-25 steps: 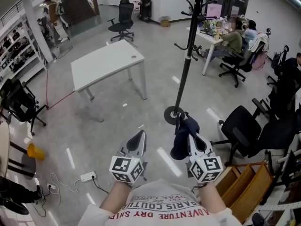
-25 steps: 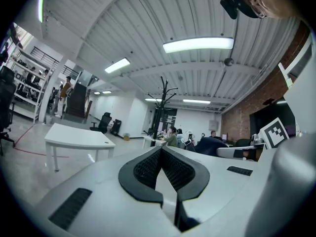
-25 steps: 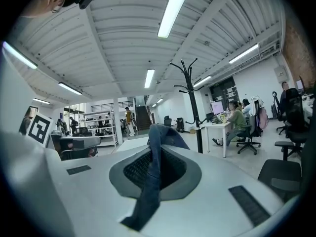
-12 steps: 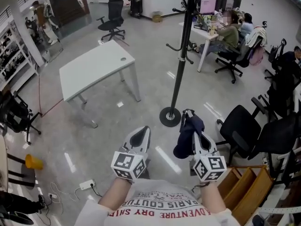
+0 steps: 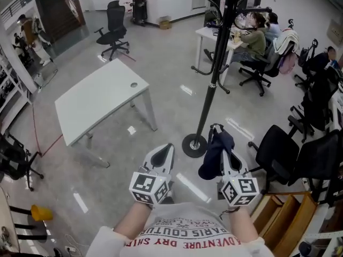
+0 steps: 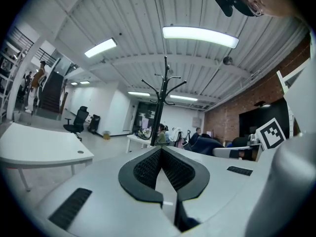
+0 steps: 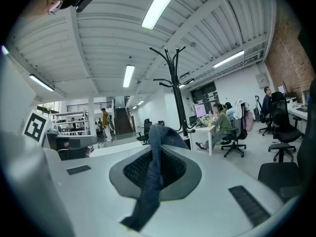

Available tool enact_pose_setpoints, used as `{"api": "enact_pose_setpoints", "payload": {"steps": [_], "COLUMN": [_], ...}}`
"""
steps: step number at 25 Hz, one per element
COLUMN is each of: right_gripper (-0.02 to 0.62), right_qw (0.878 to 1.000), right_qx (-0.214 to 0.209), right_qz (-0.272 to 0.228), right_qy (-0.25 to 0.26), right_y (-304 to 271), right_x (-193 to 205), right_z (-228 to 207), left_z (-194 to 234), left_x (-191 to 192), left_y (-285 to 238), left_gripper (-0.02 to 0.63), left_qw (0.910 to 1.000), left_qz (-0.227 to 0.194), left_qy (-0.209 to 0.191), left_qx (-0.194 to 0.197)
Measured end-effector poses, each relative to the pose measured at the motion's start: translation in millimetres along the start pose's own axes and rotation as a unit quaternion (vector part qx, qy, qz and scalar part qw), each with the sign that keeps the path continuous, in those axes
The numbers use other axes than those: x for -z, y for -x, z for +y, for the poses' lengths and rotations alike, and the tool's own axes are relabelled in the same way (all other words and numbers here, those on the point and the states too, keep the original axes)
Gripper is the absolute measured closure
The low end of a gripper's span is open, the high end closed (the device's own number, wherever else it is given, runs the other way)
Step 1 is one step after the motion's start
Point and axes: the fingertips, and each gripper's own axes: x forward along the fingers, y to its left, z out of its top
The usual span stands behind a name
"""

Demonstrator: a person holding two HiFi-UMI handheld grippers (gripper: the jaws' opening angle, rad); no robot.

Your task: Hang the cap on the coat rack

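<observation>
"Where's the cap (image 5: 213, 157) got to?"

"Same place as a second ago. The right gripper (image 5: 217, 131) has its fingers clamped on the dark blue cloth, and the rest droops down the gripper's left side. From that gripper's own camera, a fold of the cap (image 7: 150, 179) runs right between the two pads and pokes out past the tips."

"And the other one?"

"The left gripper (image 5: 164, 152) is carried alongside. Its fingers are pressed together at the tips with nothing in them. No change there either."

"So what's different?"

"The person has walked on. A second ago the coat rack (image 5: 213, 79) stood further ahead of the grippers. Now, in the head view, its round base lies on the floor just left of the cap, and the pole runs up and out of the top of the view. The white counter (image 5: 96, 106) has slid off to the left."

"Is the cap touching the rack?"

"No, it's apart from it, held low, down near the level of the base. The hooks (image 7: 173, 63) are up high. Both gripper cameras show them well above the fingers."

"What else is near?"

"A black office chair (image 5: 276, 154) stands on the floor to the right of the right gripper. People sit further back in the room."
</observation>
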Motion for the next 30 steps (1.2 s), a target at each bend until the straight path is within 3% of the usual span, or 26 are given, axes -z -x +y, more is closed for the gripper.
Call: {"api": "enact_pose_setpoints", "payload": {"steps": [6,13,24,30], "right_gripper": [0.572,0.572,0.574,0.574], "right_qw": [1.0,0.999,0.992,0.98], "right_qx": [0.016,0.035,0.027,0.012], "right_qz": [-0.019,-0.03,-0.089,-0.146], "right_qy": [0.009,0.017,0.079,0.136], "right_y": [-81.4,-139.1,-192.5,-211.3], "right_x": [-25.5,-45.6,-130.5,-197.7], "right_z": [29.2,41.5,12.4,3.1], "left_z": [77.5,125.6,114.7,121.7], "left_x": [-25.8,-48.3,-57.1,-67.2], "left_y": [-41.6,-76.8,-152.7,-177.7], "left_gripper": [0.6,0.6,0.6,0.6], "left_qw": [0.9998,0.9989,0.9969,0.998], "left_qz": [-0.007,-0.016,-0.016,-0.022], "left_qy": [0.0,-0.017,-0.002,-0.012], "left_qx": [0.02,0.04,0.077,0.058]}}
